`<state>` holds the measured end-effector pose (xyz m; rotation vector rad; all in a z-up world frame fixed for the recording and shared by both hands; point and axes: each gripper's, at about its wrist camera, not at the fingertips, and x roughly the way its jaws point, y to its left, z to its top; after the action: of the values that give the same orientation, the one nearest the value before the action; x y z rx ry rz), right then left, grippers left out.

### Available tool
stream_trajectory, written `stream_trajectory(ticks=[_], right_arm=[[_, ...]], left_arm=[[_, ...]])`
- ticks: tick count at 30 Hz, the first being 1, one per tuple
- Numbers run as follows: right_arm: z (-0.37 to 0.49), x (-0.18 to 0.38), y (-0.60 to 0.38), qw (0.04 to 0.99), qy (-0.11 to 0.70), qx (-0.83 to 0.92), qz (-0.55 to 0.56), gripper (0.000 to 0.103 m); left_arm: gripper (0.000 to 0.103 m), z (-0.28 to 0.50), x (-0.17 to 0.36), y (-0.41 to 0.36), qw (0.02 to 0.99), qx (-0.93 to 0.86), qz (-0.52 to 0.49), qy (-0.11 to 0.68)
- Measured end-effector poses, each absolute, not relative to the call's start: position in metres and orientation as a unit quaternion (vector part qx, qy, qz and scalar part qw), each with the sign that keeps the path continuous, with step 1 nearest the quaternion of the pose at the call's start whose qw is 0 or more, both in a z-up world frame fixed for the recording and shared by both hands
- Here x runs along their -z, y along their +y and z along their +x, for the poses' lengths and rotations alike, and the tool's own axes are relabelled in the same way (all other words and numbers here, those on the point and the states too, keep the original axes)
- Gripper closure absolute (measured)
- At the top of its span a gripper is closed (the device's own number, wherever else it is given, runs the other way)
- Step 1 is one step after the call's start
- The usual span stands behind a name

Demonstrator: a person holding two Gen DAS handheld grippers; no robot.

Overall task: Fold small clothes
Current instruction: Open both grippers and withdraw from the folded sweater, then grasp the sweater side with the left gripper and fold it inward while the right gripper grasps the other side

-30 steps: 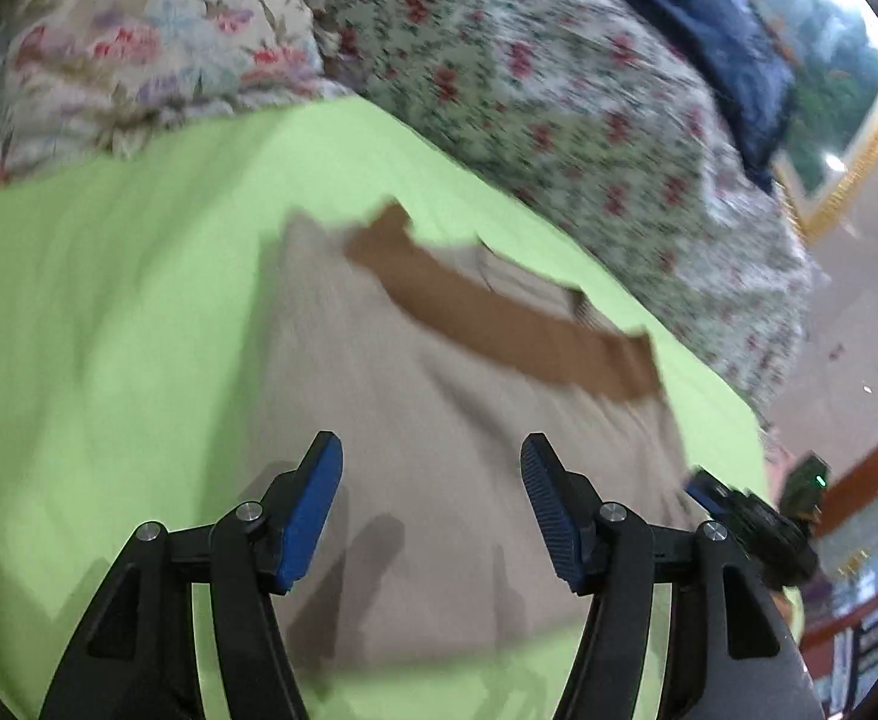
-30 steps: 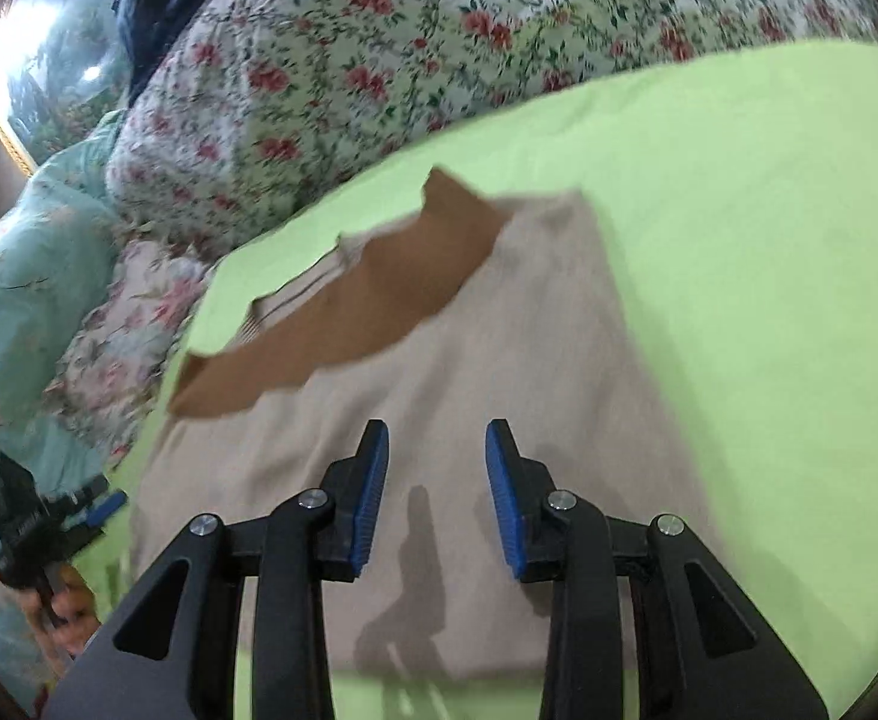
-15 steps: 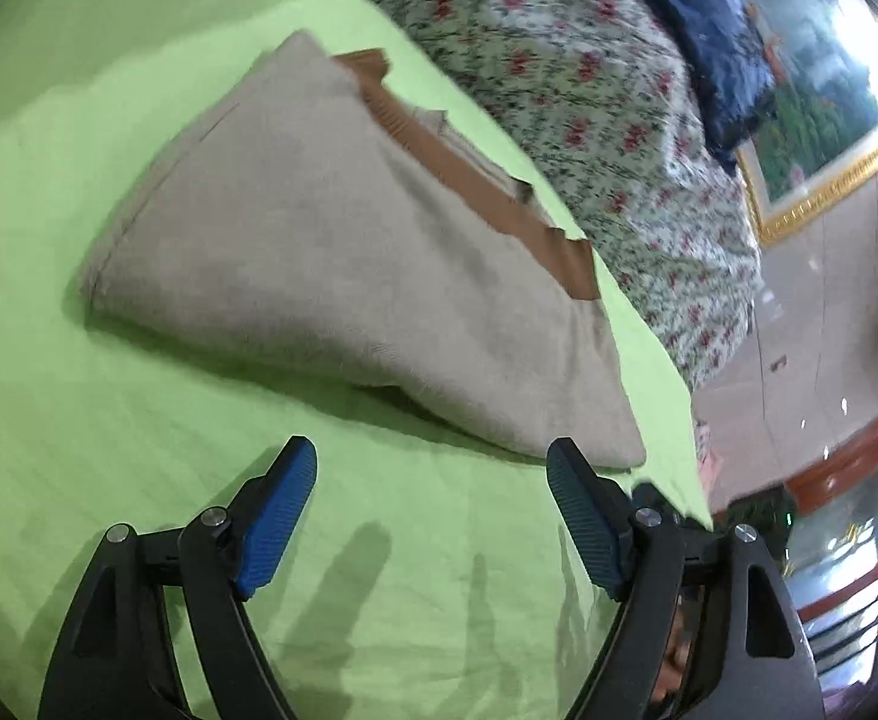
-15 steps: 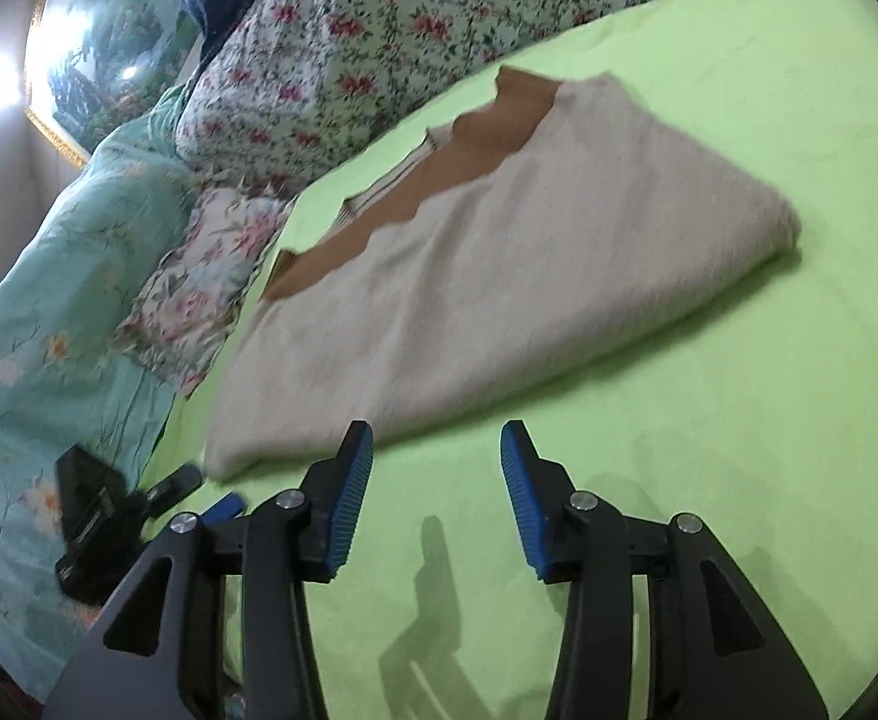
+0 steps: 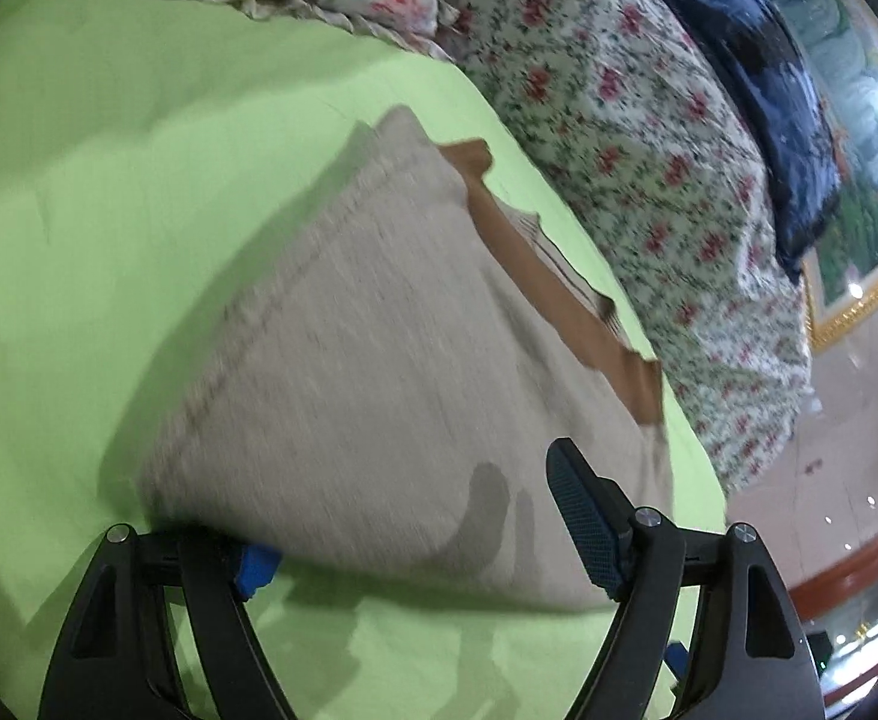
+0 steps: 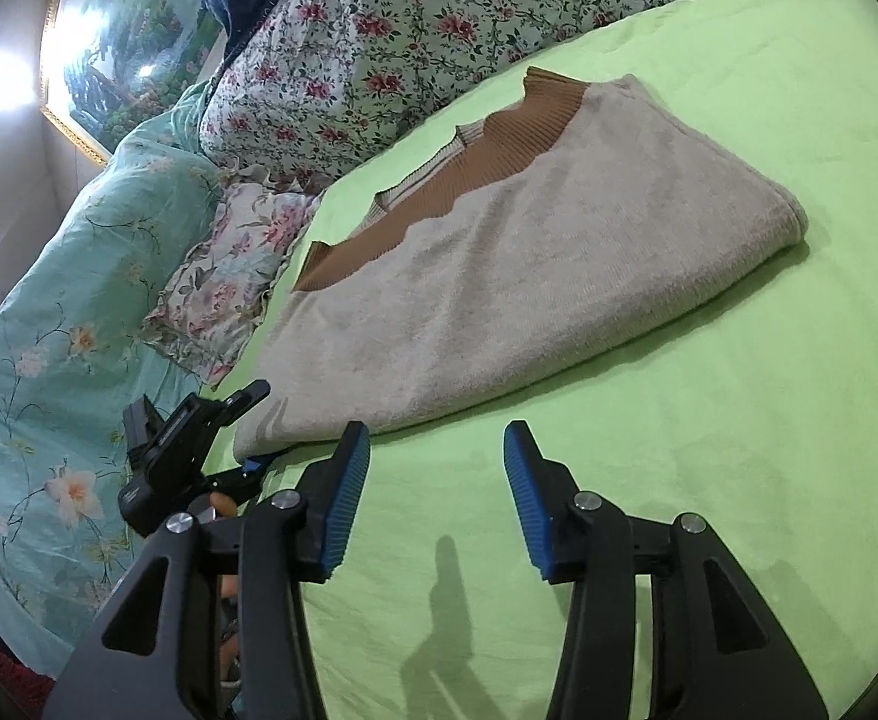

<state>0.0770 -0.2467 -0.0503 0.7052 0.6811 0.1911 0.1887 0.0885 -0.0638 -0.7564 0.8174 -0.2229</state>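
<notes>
A folded beige sweater (image 5: 378, 360) with a brown ribbed band lies on the green bed sheet (image 5: 108, 180). My left gripper (image 5: 420, 540) straddles its near corner. One blue pad (image 5: 255, 564) is tucked under the edge and the other pad (image 5: 583, 522) is above the cloth. Its jaws are closing and do not pinch the fabric. In the right wrist view the sweater (image 6: 529, 276) stretches away, with the left gripper (image 6: 255, 429) at its left corner. My right gripper (image 6: 435, 498) hovers open over bare sheet (image 6: 709, 420), just short of the sweater's near edge, with nothing between its pads.
A floral quilt (image 5: 649, 150) and a dark blue cloth (image 5: 757, 78) are heaped behind the sweater. A flowered pillow (image 6: 228, 276) and a teal duvet (image 6: 48, 330) lie past the sheet's left edge. A gold-framed painting (image 6: 114, 42) hangs on the wall. The floor (image 5: 847, 420) lies beyond the bed's edge.
The left gripper sank and pushed in onto the sweater's near corner, one pad sliding beneath the edge. The right gripper drew back off the sweater a second ago, widened slightly, then stayed put.
</notes>
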Motion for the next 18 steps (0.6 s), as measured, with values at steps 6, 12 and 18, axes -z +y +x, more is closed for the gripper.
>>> stream_trajectory(ticks=[6,12,18], right_arm=[[0.093,0.045,-0.262,0.878,0.325,-0.088,0.340,0.055],[0.133,0.031,-0.294,0.889,0.323,-0.082,0.313,0.055],[0.181,0.016,-0.324,0.875,0.328,-0.119,0.336,0.055]], left_arm=[[0.075,0.207,0.065,0.102,0.845,0.081,-0.357,0.390],[0.092,0.207,0.029,0.078,0.879,0.094,-0.281,0.374],[0.094,0.209,-0.023,-0.014,0.898,0.205,-0.179,0.345]])
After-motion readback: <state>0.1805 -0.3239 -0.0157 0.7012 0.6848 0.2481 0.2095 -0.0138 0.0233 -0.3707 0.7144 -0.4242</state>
